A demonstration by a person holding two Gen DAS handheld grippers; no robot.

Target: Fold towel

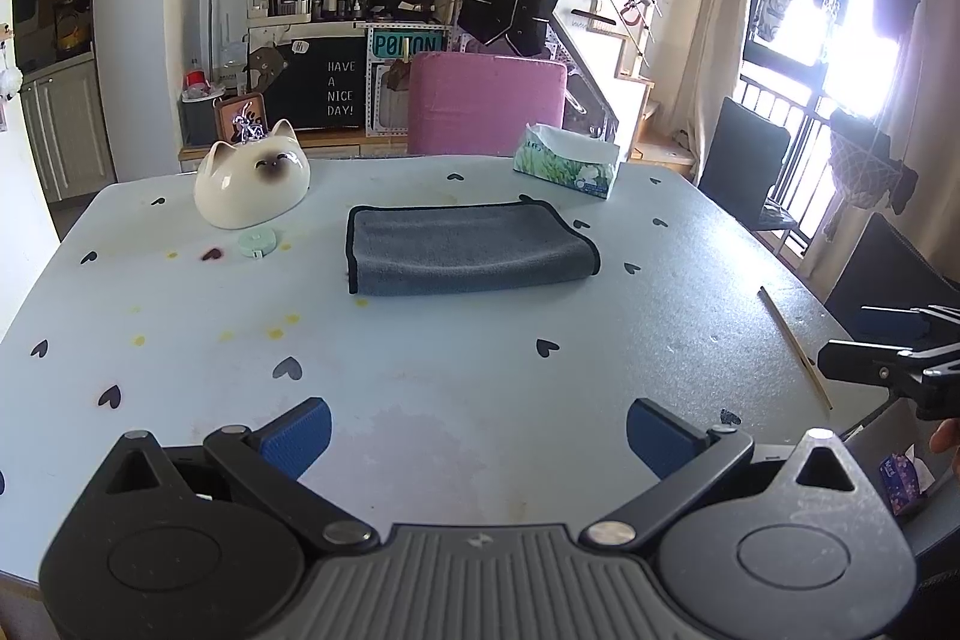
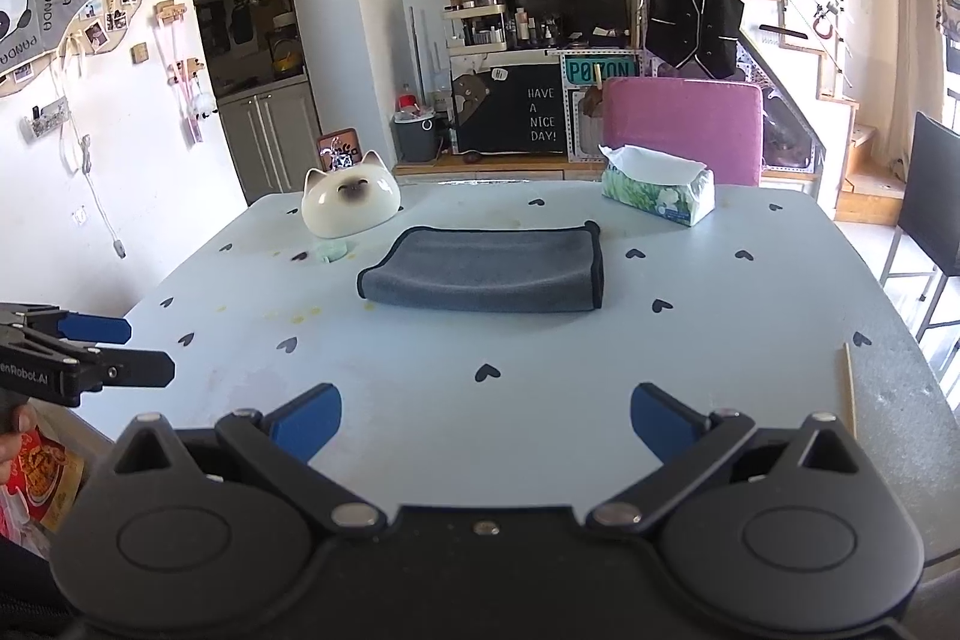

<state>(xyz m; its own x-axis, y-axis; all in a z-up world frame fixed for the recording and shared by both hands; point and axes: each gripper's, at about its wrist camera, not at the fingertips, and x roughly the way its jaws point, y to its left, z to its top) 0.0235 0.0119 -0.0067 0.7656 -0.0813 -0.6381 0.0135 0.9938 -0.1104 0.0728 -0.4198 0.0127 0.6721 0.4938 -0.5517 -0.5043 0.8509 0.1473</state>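
A grey towel (image 1: 465, 249) with black edging lies folded into a flat rectangle on the pale blue table (image 1: 420, 370), toward its far middle. It also shows in the right wrist view (image 2: 489, 268). My left gripper (image 1: 477, 436) is open and empty, held above the near table edge, well short of the towel. My right gripper (image 2: 486, 424) is open and empty too, at the near edge. The right gripper shows at the right edge of the left wrist view (image 1: 888, 346); the left gripper shows at the left edge of the right wrist view (image 2: 90, 346).
A white cat-shaped ceramic piece (image 1: 252, 187) and a small green disc (image 1: 258, 242) sit left of the towel. A tissue pack (image 1: 567, 160) sits behind it on the right. A wooden stick (image 1: 795, 346) lies near the right edge. A pink chair (image 1: 486, 103) stands behind the table.
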